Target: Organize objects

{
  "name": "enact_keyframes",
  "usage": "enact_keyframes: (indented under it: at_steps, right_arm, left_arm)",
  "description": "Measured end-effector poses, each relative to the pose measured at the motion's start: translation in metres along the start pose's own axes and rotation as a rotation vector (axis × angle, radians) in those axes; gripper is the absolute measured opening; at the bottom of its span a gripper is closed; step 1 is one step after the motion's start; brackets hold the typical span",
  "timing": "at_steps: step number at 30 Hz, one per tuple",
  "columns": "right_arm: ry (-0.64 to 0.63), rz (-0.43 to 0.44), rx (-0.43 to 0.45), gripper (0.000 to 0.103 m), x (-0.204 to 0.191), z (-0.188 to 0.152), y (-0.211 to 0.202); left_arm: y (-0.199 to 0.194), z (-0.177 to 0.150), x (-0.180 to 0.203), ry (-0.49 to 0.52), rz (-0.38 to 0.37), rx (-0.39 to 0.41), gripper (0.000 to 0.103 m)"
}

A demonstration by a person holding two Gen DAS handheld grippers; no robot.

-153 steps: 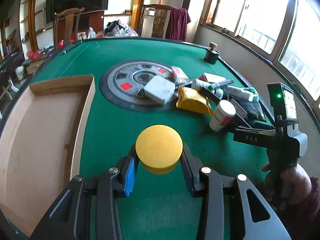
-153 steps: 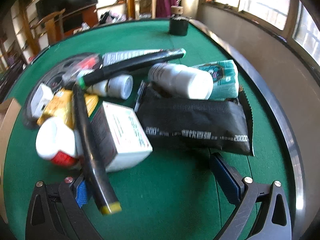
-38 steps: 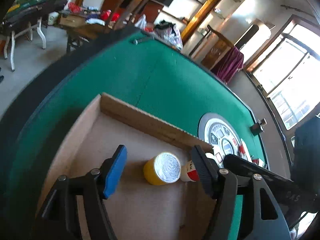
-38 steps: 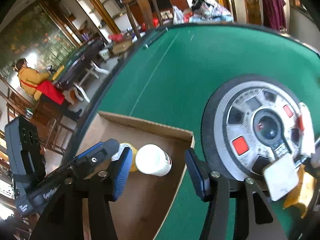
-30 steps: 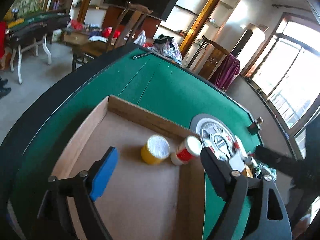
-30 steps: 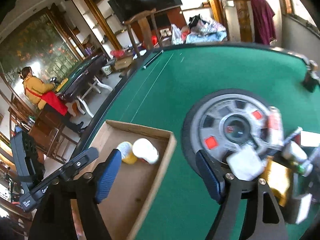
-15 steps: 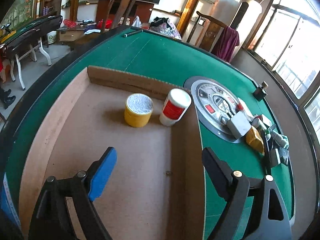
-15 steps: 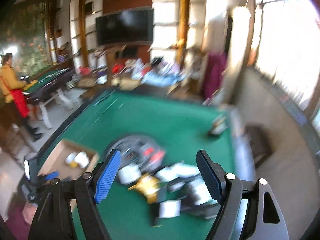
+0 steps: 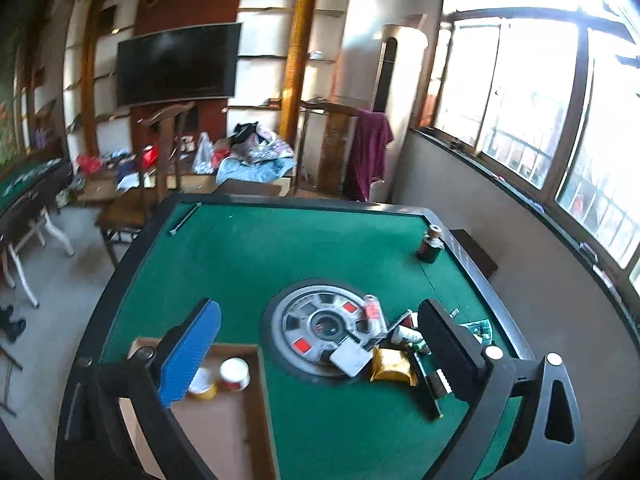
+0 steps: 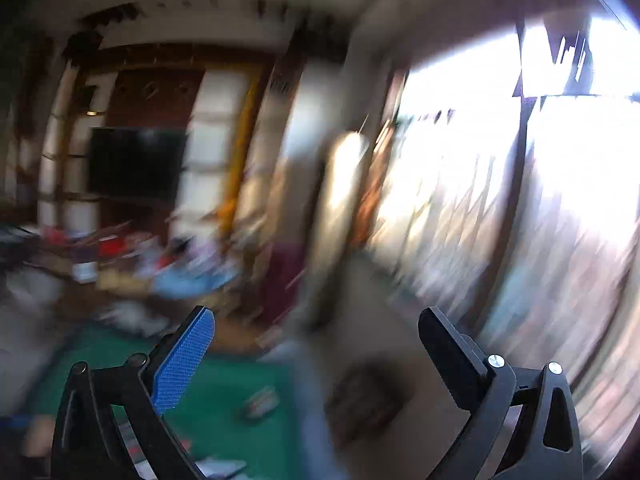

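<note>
Green felt table (image 9: pixel 256 256) — cardboard box (image 9: pixel 224 432), round centre panel (image 9: pixel 320 328), jumbled small items (image 9: pixel 396 344), dark bottle (image 9: pixel 431 245).

Ahead of our claw we see a dark television (image 9: pixel 176 65) on a panelled wall, wooden chairs (image 9: pixel 168 152) below it, and bright windows (image 9: pixel 532 100) to the right

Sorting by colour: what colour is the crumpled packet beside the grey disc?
Golden yellow; the packet shows best in the left wrist view.
</note>
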State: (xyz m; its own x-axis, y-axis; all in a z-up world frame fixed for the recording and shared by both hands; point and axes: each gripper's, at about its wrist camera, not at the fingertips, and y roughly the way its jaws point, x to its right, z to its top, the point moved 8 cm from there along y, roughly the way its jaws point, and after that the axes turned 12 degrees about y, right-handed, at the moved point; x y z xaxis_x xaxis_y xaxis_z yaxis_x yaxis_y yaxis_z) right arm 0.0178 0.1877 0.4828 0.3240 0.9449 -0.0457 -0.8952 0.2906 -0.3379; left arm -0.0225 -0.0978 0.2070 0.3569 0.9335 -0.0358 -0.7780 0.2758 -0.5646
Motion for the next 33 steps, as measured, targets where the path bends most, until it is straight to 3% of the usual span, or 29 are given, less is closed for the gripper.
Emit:
enact_keyframes:
  at_steps: [2,4,7,9,12,15,21,22,26,29,33]
  right_arm:
    - [0.076,0.173,-0.157,0.103,-0.009,-0.069,0.032]
    - [0.122,0.306,-0.26,0.103,-0.016,-0.136,0.054]
    - [0.307,0.575,-0.495,0.103,-0.03,-0.257,0.1]
    - [0.478,0.698,-0.642,0.103,-0.03,-0.321,0.126]
    - [0.678,0.808,-0.758,0.103,-0.026,-0.383,0.161]
    - [0.808,0.853,-0.779,0.103,-0.015,-0.407,0.179]
    - [0.991,0.963,-0.757,0.103,0.009,-0.406,0.185]
    - [1.027,1.001,-0.76,0.103,0.014,-0.403,0.183]
    - [1.111,1.111,-0.792,0.103,0.002,-0.408,0.185]
    - [1.085,1.06,-0.771,0.103,0.001,-0.41,0.184]
    - [1.082,1.02,-0.753,0.103,-0.006,-0.417,0.189]
  left_arm:
    - [0.032,-0.016,0.015,-0.01,-0.022,-0.039,0.099]
    - [0.064,-0.037,0.023,-0.048,-0.041,-0.093,0.099]
    - [0.111,-0.073,0.029,-0.116,-0.048,-0.2,0.099]
    - [0.128,-0.091,0.034,-0.149,-0.059,-0.231,0.099]
    - [0.14,-0.111,0.038,-0.147,-0.055,-0.252,0.099]
    - [0.154,-0.132,0.043,-0.158,-0.039,-0.304,0.099]
    - [0.178,-0.181,0.046,-0.184,0.007,-0.406,0.098]
    - [0.179,-0.183,0.045,-0.155,0.052,-0.405,0.099]
    - [0.175,-0.184,0.048,-0.144,0.076,-0.371,0.099]
    - [0.167,-0.182,0.052,-0.139,0.088,-0.335,0.099]
    - [0.177,-0.2,0.052,-0.046,0.206,-0.394,0.1]
